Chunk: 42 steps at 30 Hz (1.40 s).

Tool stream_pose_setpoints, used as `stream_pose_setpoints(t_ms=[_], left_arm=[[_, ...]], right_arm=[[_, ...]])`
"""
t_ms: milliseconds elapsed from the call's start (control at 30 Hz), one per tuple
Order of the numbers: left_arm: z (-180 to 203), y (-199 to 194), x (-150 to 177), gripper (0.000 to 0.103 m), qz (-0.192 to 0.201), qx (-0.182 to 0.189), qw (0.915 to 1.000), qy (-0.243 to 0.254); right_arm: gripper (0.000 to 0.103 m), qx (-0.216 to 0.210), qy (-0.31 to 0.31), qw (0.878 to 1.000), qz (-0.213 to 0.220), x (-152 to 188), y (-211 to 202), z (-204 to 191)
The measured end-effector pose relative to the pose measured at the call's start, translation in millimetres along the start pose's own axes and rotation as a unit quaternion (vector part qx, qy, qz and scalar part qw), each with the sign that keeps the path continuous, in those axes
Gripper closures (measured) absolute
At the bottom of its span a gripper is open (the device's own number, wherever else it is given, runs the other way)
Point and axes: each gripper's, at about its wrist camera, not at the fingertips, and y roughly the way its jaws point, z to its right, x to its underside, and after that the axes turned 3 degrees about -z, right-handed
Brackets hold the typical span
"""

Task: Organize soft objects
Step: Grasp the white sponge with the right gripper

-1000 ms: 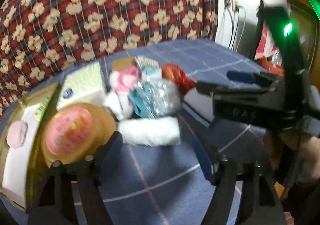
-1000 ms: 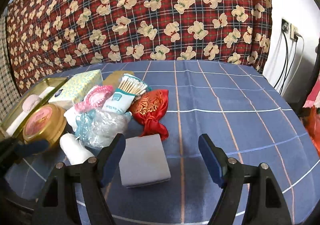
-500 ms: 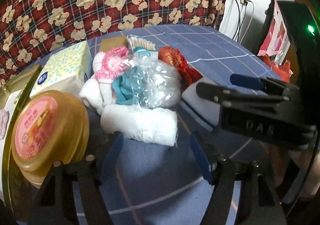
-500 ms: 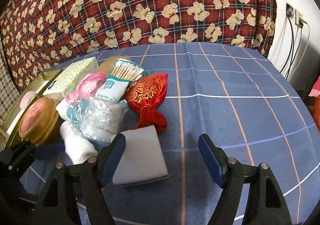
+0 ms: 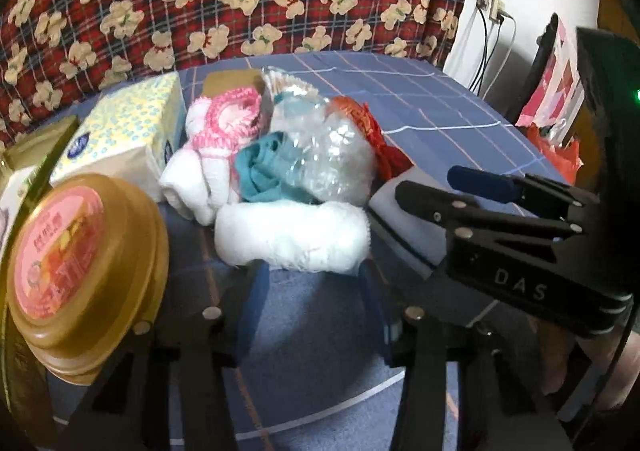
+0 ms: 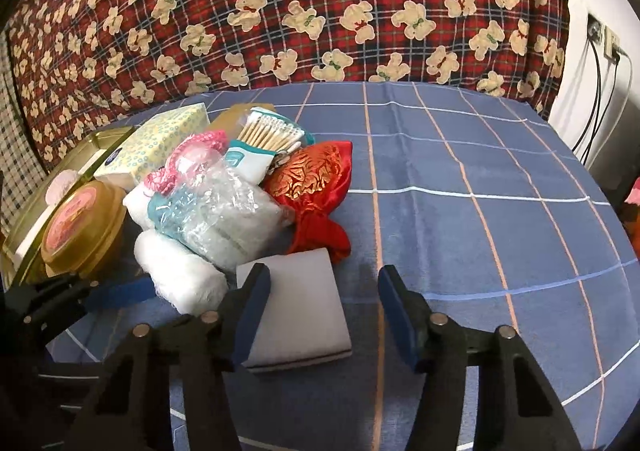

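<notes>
We take the white cloth roll (image 5: 292, 237) as our landmark; it lies on its side on the blue checked desk (image 6: 480, 179), at the near edge of a heap of soft things. Behind it and touching it we see a clear bag of teal and white cloth (image 5: 316, 155), and further back a pink-and-white knitted piece (image 5: 224, 127) and a red-and-gold pouch (image 6: 316, 187). To the roll's left stands a gold tin with a pink lid (image 5: 76, 259); to its right lies a flat white pad (image 6: 296, 311).

The left gripper (image 5: 310, 303) slopes downward toward the roll from the near side. Its jaws have just been closing and stand half spread, their tips just under the roll's two ends; we cannot tell whether the pads touch it.

The right gripper (image 6: 320, 311) slopes downward to the right of the roll. Its jaws have likewise been closing; they remain spread, the left finger lying over the pad's near edge, the right one over bare desk, pinching nothing.
</notes>
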Motion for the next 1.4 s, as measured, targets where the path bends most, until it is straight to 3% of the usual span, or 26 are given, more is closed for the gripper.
stream_pose_setpoints(t_ms=[33,67,167,333,400,467,533,667,933,1033,1100,1200,1300,1367,1400], left_arm=[[1.2,-0.9,1.0,0.057,0.003,0.0,1.0,0.002],[2.5,-1.0,1.3,0.065,0.004,-0.001,1.0,0.004],[6.9,-0.8,2.5,0.07,0.004,-0.003,0.9999,0.012],[6.1,-3.6,3.7,0.07,0.009,0.004,0.9999,0.01],[9.1,-9.0,5.0,0.065,0.024,-0.008,0.9995,0.016],[7.9,-11.4,5.0,0.04,0.031,-0.012,0.9994,0.012],[3.8,-14.3,3.4,0.034,0.038,-0.004,0.9993,0.002],[2.5,-6.9,-5.0,0.032,0.024,0.012,0.9996,-0.005],[10.5,3.0,-13.6,0.032,0.019,-0.007,0.9997,0.015],[11.1,3.6,-14.5,0.032,0.019,-0.011,0.9996,0.019],[12.9,4.5,-14.4,0.032,0.017,-0.017,0.9994,0.026],[17.1,4.8,-13.9,0.035,0.017,-0.025,0.9989,0.036],[20.5,4.2,-12.8,0.046,0.018,-0.03,0.998,0.053],[17.6,2.4,-12.8,0.064,0.022,-0.028,0.998,0.052],[14.8,2.7,-13.4,0.067,0.022,-0.028,0.9981,0.051]], right_arm=[[0.044,-0.002,0.001,1.0,0.001,0.1,-0.3,0.4],[0.044,-0.007,0.003,1.0,-0.001,0.1,0.4,1.6],[0.044,-0.022,0.01,1.0,-0.004,-0.2,2.4,5.1],[0.044,-0.03,0.006,1.0,-0.005,-0.1,3.0,3.5],[0.044,-0.027,0.013,1.0,-0.004,0.2,2.7,5.6],[0.044,-0.029,0.019,0.999,-0.006,0.3,3.5,7.9],[0.043,-0.028,0.018,0.999,-0.005,0.5,3.2,7.7],[0.043,-0.027,0.012,1.0,-0.006,0.3,3.8,5.2],[0.044,-0.049,0.034,0.998,-0.011,0.9,5.6,12.7],[0.059,-0.06,0.021,0.998,-0.009,3.2,2.7,9.7],[0.06,-0.056,0.013,0.998,-0.006,4.5,0.0,6.8],[0.064,-0.059,0.01,0.998,-0.006,6.3,-1.1,6.4],[0.065,-0.069,0.012,0.998,-0.003,10.0,-2.3,8.9],[0.065,-0.083,0.03,0.996,0.0,11.2,-2.9,15.2],[0.065,-0.092,0.039,0.995,0.003,12.2,-3.6,17.7]])
